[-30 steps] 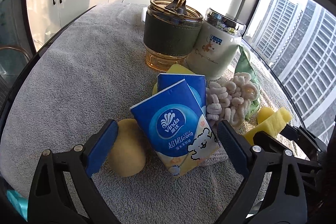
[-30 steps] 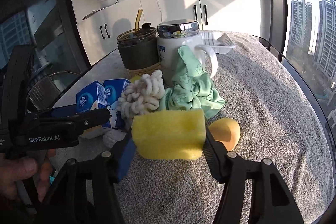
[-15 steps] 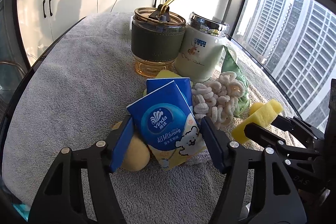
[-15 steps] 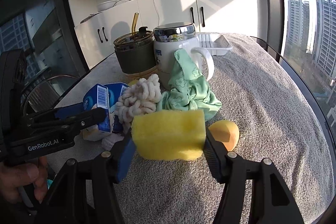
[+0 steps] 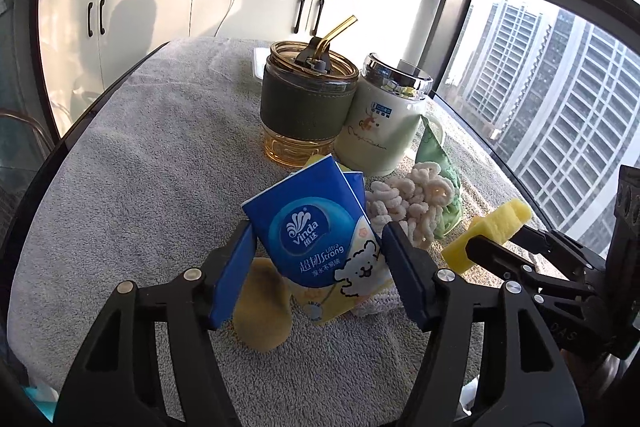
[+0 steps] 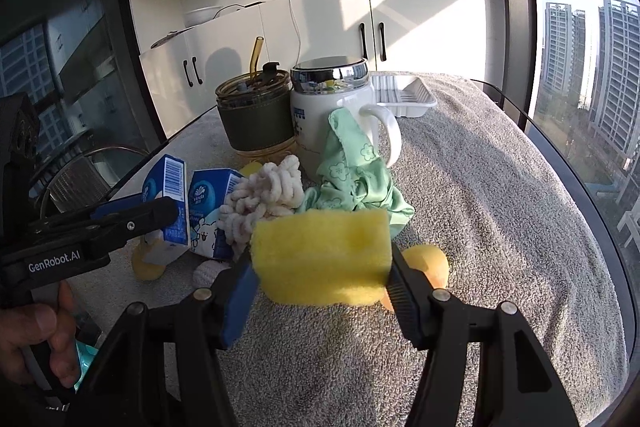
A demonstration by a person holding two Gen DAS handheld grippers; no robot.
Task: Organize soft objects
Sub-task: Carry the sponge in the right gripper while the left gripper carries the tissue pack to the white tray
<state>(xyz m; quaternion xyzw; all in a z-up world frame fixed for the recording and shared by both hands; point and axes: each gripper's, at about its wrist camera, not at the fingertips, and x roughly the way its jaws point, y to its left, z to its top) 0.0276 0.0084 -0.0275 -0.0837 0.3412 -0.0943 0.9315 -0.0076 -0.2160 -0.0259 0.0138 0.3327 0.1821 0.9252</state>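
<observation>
Gripping the front tissue pack (image 5: 316,231), the left gripper (image 5: 316,267) has just been closing: its jaws stood wide around the pack a second ago and now press on both its sides, with the pack raised and tilted off the grey towel (image 5: 152,163). Judged from this, one soft item is secured for relocation. The right gripper (image 6: 320,279) holds the yellow sponge block (image 6: 324,255) between its jaws, clear of the towel, as before.

Count, near to far:
- Tissue packs: two; the second (image 6: 212,203) stands just behind the first.
- Yellow sponge blocks: one.
- Round yellow sponges: two visible, one (image 5: 262,303) under the left gripper, one (image 6: 428,259) behind the block.
- Cream looped cloth (image 5: 412,203): one.
- Green cloth (image 6: 356,175): one, leaning on the mug.
- White mug (image 6: 332,123): one.
- Tumbler with straw (image 5: 308,103): one.
- White tray (image 6: 404,95): one, farthest back.
</observation>
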